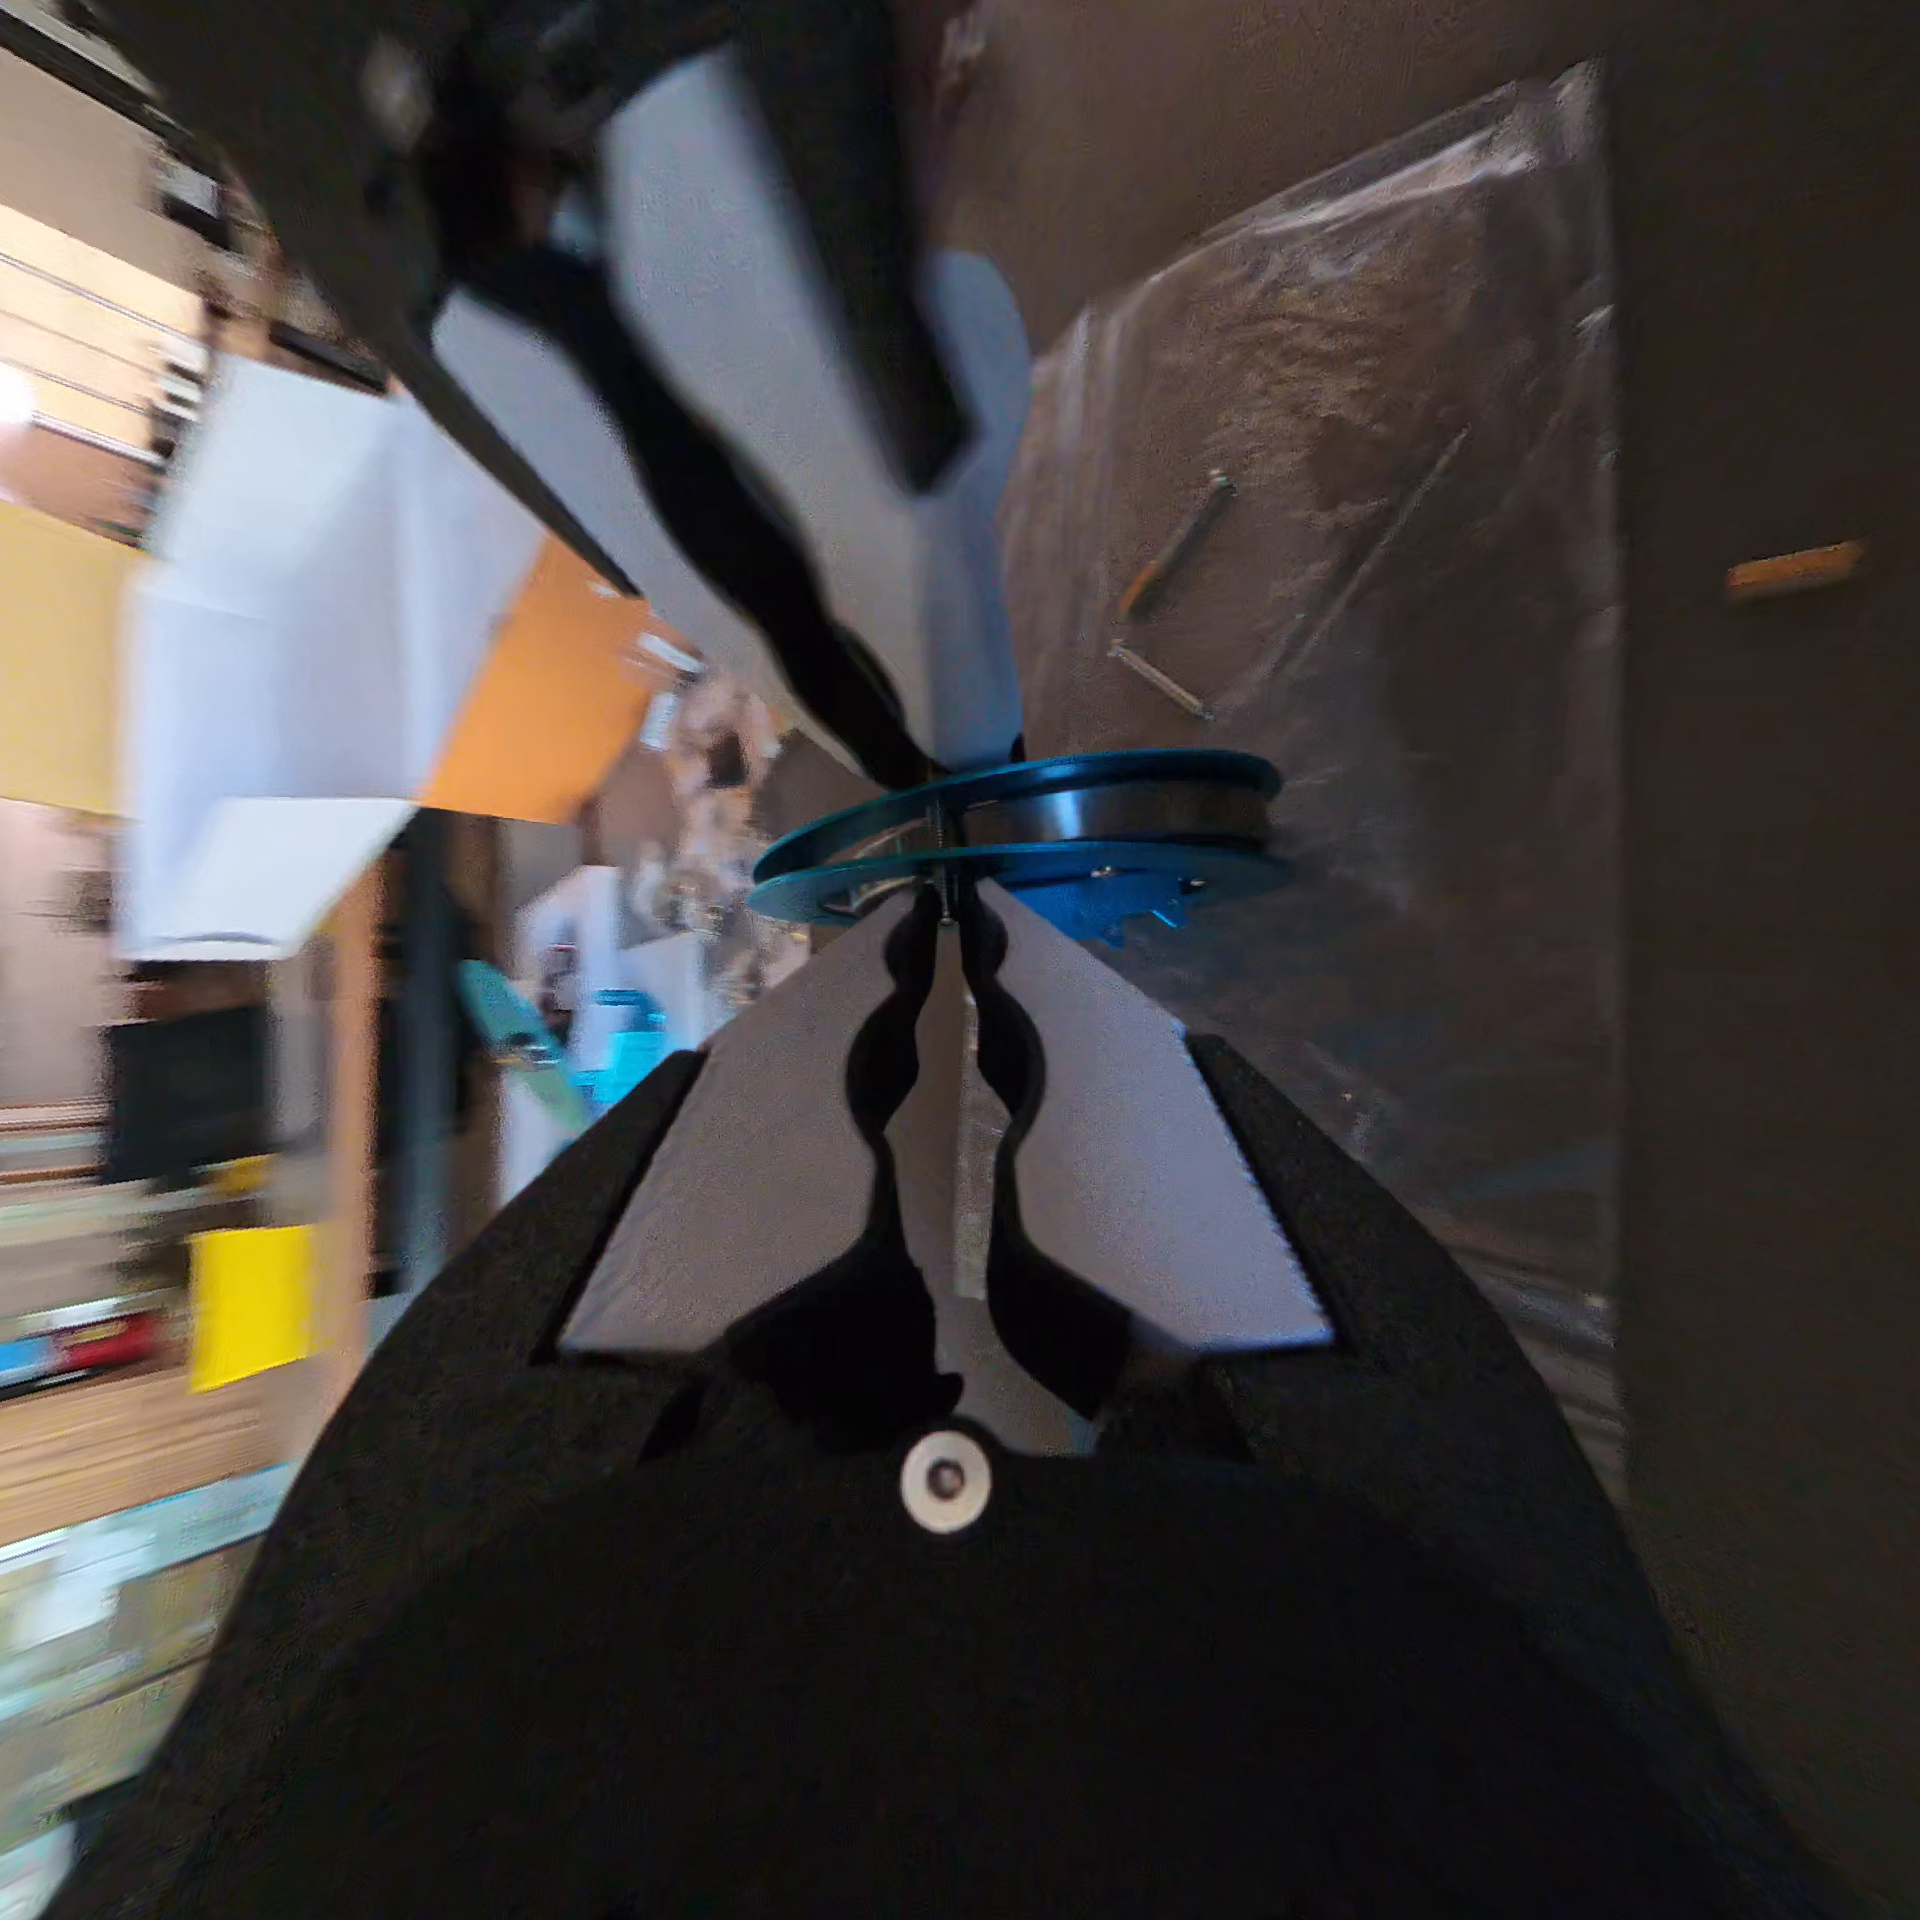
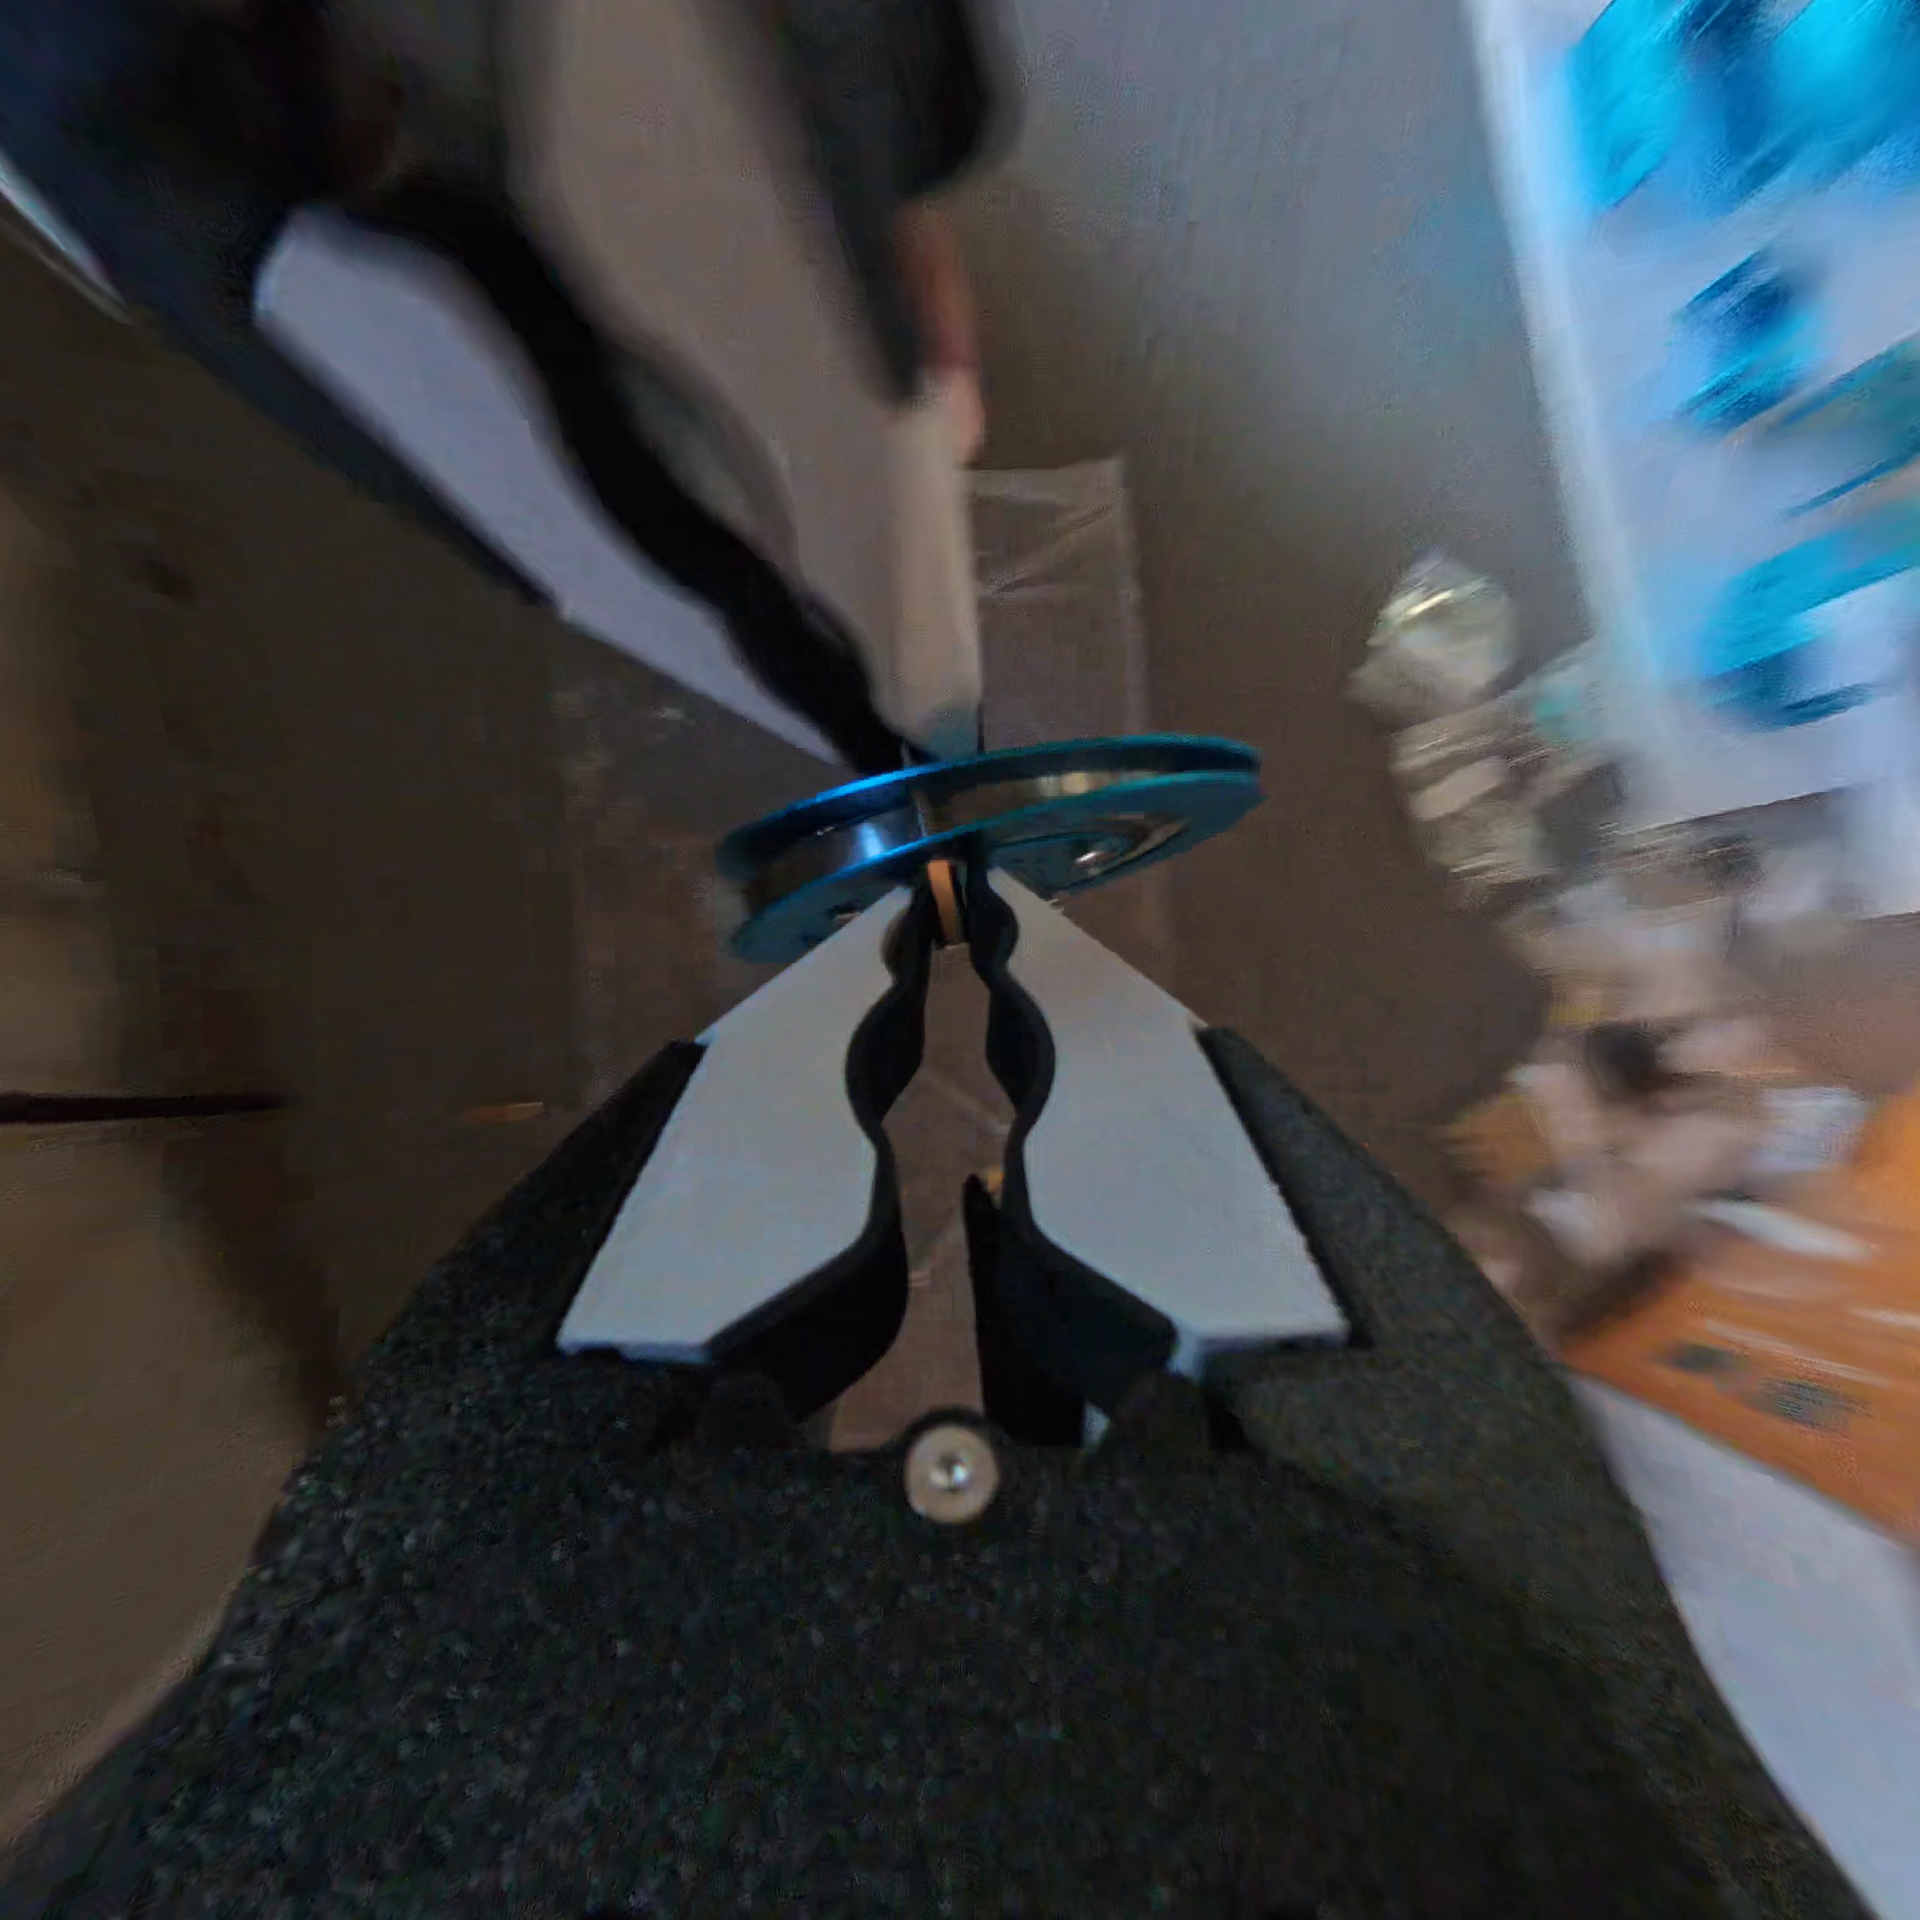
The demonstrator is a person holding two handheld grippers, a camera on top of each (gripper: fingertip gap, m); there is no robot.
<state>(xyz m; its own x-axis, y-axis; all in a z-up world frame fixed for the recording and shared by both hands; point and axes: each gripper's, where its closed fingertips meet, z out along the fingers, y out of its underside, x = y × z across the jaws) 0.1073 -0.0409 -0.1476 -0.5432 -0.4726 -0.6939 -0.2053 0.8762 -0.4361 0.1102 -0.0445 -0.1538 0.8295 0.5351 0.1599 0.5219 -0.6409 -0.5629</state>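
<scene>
A blue wheel made of two thin blue discs with a metal ring between them (image 1: 1023, 831) hangs in the air between both grippers, its discs lying flat. My left gripper (image 1: 943, 920) is shut on its near edge, where a small screw (image 1: 940, 878) passes through the discs. The right gripper (image 1: 914, 758) comes in from the upper left and pinches the far edge. In the right wrist view my right gripper (image 2: 945, 914) is shut on the wheel (image 2: 987, 821), with a small tan piece (image 2: 941, 899) between its tips. The left gripper (image 2: 899, 743) grips the opposite side.
A clear plastic bag (image 1: 1351, 416) with thin metal pins lies on a brown surface behind. White and orange boxes (image 1: 312, 623) blur at left. In the right wrist view a white-and-blue box (image 2: 1714, 364), shiny metal parts (image 2: 1455, 727) and an orange box (image 2: 1766, 1299) are at right. Left and right tips are no more than a few centimetres apart.
</scene>
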